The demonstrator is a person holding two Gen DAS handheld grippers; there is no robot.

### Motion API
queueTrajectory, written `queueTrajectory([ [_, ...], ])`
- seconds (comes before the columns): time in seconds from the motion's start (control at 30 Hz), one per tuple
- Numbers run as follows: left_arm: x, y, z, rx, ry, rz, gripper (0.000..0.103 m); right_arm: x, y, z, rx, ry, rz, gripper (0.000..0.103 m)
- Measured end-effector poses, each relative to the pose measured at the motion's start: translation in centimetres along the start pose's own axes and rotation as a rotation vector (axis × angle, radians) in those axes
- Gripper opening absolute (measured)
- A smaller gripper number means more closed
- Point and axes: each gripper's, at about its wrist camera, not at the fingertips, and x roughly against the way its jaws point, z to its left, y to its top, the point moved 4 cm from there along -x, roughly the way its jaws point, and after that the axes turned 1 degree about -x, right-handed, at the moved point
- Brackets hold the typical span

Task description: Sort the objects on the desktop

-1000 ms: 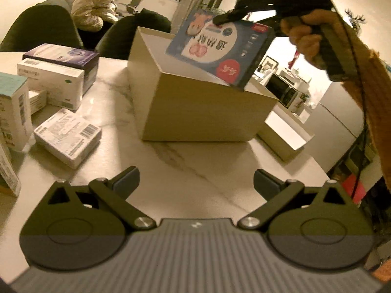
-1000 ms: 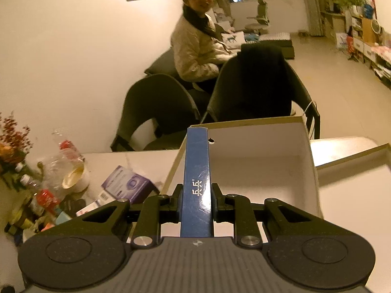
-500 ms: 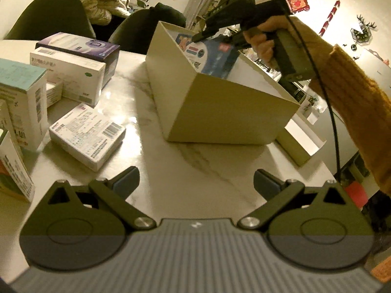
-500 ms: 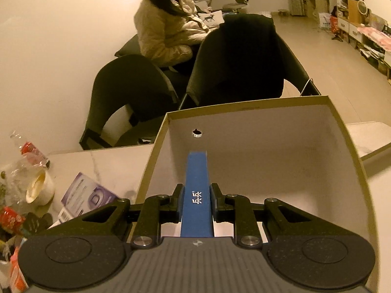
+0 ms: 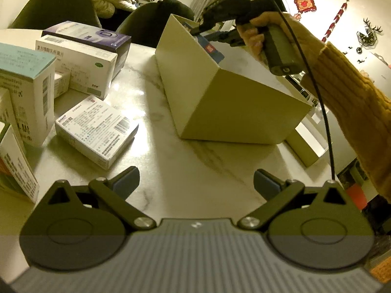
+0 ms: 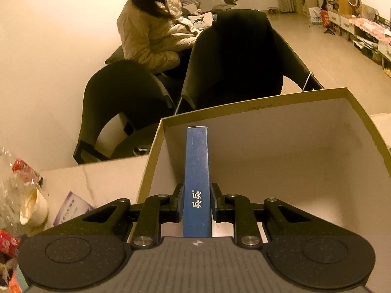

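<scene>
Since a second ago our right gripper (image 6: 197,201), clamped on the blue box (image 6: 197,171), has sunk below the cardboard box's (image 6: 256,102) rim with bare interior to the right, while our left gripper (image 5: 196,182) hovers spread apart over open marble table (image 5: 171,166) beside the white carton (image 5: 97,128).

blue box (image 5: 212,51) mostly hidden behind cardboard box (image 5: 234,107) wall, leftmost cartons (image 5: 14,171) cropped
</scene>
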Motion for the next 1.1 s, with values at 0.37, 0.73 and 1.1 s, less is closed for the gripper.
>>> queueTrajectory([
  [0.37,0.1,-0.3,0.0,0.004,0.004,0.007,0.101,-0.7,0.7,-0.5,-0.152,0.193,0.017,0.027],
  [0.73,0.3,-0.1,-0.2,-0.004,0.016,0.002,0.101,1.3,1.6,-0.9,-0.142,0.292,-0.004,0.034],
  [1.1,1.4,-0.1,-0.6,-0.02,0.034,-0.013,0.101,3.6,0.1,-1.2,0.0,0.26,0.0,0.039],
])
